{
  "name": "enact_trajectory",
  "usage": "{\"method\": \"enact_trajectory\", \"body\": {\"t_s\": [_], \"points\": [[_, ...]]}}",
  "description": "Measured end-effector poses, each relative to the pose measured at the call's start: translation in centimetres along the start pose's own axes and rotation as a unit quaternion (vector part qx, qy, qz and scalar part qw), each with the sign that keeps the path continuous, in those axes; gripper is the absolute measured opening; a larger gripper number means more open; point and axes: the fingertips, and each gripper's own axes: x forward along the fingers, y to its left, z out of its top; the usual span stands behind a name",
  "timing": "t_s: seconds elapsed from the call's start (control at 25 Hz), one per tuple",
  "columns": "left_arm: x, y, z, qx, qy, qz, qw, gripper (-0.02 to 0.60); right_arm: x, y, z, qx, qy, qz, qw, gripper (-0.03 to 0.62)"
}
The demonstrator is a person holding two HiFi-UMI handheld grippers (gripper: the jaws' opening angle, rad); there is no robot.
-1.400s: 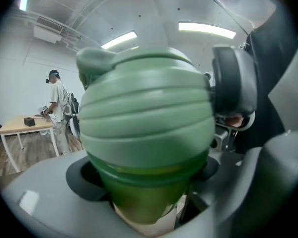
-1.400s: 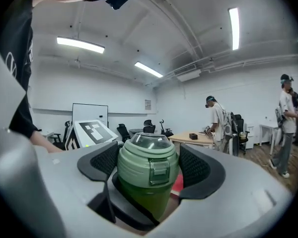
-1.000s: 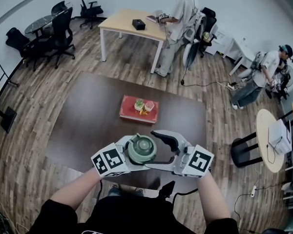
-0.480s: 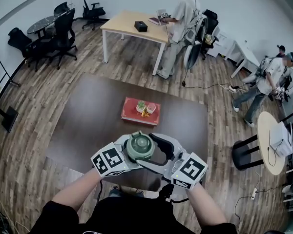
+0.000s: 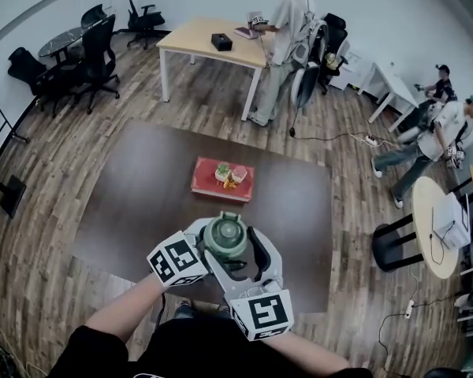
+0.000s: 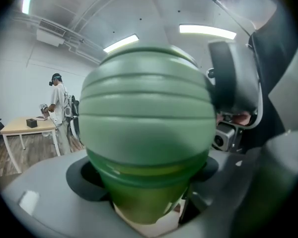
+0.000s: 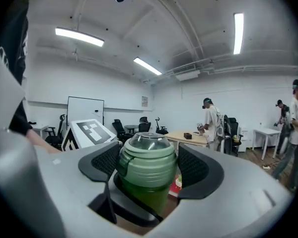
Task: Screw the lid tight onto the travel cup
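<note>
The cup point(image 6: 145, 205) stands upright in the air over the near part of the desk point(image 5: 134, 203), close in front of the person. The left claw point(image 6: 146, 190) comes at it from the left and is closed on its green body, under the lid point(image 7: 148, 155). The right claw point(image 7: 149, 171) comes from the person's side and points away from the person. Its two pads sit against the lid, one at each side, so I read it as gripping the lid. The long axis of the cup goes up and down, across both claws. The tightening turn must therefore go around this upright line, I think, while the left claw keeps the body fixed
</note>
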Motion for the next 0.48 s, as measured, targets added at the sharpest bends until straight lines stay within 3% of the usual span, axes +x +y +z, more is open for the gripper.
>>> {"method": "enact_trajectory", "body": {"t_s": [0.12,0.24,0.4,0.48], "points": [[-0.1,0.0,0.3,0.000,-0.005,-0.004,1.0000,0.420,-0.2,0.5,0.8,-0.012,-0.010,0.082,0.997,0.384],[-0.5,-0.4,0.4,0.004,-0.001,-0.016,0.9999,0.420,-1.0,0.4,2.0,-0.027,-0.015,0.191,0.981,0.393],[-0.7,-1.6,0.6,0.002,-0.001,-0.044,0.9990,0.420,-2.5,0.5,1.7,-0.115,0.004,0.349,0.930,0.397],[-0.6,-2.5,0.5,0.002,-0.001,-0.060,0.9982,0.420,-2.9,1.0,0.9,-0.135,0.015,0.408,0.903,0.396]]}}
